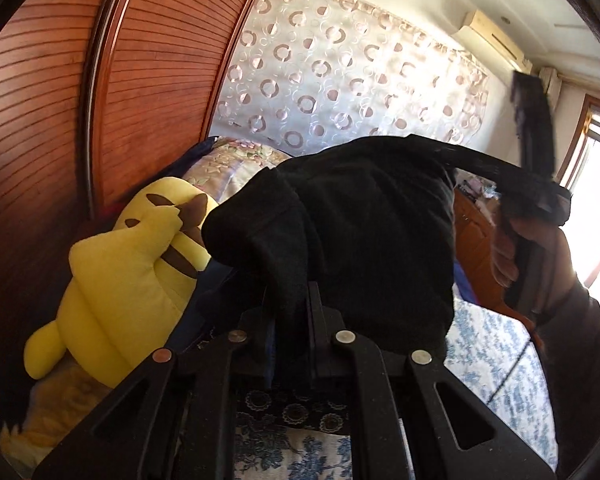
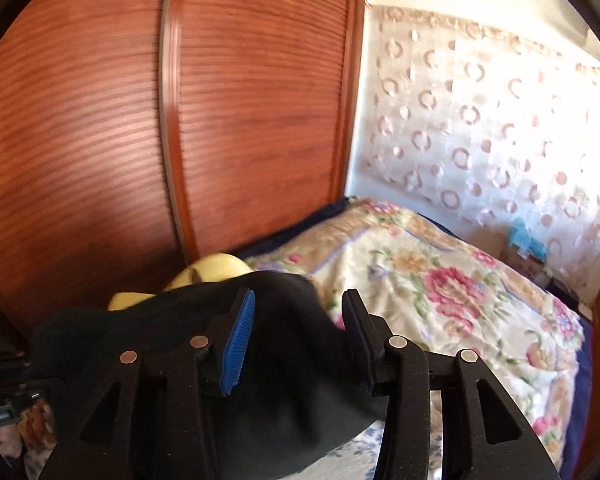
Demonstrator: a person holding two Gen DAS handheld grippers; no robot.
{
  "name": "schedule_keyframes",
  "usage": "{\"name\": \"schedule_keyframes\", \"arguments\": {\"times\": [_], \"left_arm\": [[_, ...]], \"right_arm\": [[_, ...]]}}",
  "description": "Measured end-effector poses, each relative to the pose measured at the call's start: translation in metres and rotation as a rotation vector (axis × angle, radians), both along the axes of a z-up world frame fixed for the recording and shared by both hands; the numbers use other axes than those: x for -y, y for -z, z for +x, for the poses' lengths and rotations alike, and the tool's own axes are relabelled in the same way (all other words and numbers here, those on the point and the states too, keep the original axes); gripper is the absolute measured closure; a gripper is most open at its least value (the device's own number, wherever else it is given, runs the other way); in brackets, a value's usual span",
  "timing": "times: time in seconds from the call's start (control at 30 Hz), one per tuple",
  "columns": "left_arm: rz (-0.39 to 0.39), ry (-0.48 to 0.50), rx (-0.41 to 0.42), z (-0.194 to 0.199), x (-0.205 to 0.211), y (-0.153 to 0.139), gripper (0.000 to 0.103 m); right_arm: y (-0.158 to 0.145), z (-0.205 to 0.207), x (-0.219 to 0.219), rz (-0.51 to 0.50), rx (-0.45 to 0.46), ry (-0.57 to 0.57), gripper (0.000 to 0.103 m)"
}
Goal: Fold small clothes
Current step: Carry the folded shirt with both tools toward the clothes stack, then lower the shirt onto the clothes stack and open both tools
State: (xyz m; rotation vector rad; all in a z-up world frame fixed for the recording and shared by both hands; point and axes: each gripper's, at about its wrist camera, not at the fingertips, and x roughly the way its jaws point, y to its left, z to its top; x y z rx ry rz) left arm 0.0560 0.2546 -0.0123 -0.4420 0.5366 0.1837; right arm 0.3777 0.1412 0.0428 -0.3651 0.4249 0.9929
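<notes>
Left wrist view: my left tongs (image 1: 290, 312) sit at lower centre, clamped on a bunched edge of the black garment (image 1: 364, 232). It hangs lifted off the bed, filling mid-frame. A strip of it runs to the upper right, toward my right hand (image 1: 536, 248), which holds the other tool.

Right wrist view: my right tongs (image 2: 296, 312) are spread wide, blue pad (image 2: 239, 344) exposed, nothing between the fingers. The garment (image 2: 172, 360) is draped under and left of them, lower left of frame.

Behind it: yellow plush toy (image 1: 132, 272) at mid left, floral quilt (image 2: 440, 280) across the bed at right, wooden wardrobe doors (image 2: 140, 120) upper left, patterned curtain (image 1: 340, 72) upper centre.

Judgement: early step. Garment is picked up but crumpled, no fold made yet. Next: the right side needs to pinch a free edge or corner opposite my left grip, then pull apart to spread it flat on the blue-print bedsheet (image 1: 484, 344). Risk: grabbing two layers in that bunch.
</notes>
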Motion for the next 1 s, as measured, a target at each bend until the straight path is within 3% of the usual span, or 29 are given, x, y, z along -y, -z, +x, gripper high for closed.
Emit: {"name": "schedule_keyframes", "arguments": {"times": [0.17,0.27,0.4,0.5,0.63,0.77,1.0], "left_arm": [[0.057,-0.009,-0.012,-0.007,0.004,-0.002,0.088],[0.077,-0.021,-0.022,-0.008,0.002,-0.003,0.085],[0.144,-0.037,-0.001,-0.021,0.008,-0.018,0.071],[0.198,-0.043,0.024,-0.031,0.015,-0.029,0.059],[0.265,-0.034,0.048,-0.042,0.03,-0.043,0.057],[0.295,0.003,0.084,-0.049,0.047,-0.051,0.03],[0.334,0.088,0.12,-0.053,0.086,-0.057,0.015]], "right_arm": [[0.04,0.0,-0.003,-0.075,0.041,0.034,0.045],[0.056,0.029,-0.011,-0.073,-0.015,0.074,0.038],[0.04,0.027,-0.006,-0.013,-0.064,0.101,0.038],[0.023,-0.002,0.011,0.001,-0.031,0.11,0.038],[0.026,-0.051,0.056,0.021,-0.015,0.124,0.037],[0.023,-0.104,0.101,0.053,-0.017,0.148,0.037],[0.022,-0.175,0.168,0.098,-0.01,0.229,0.035]]}}
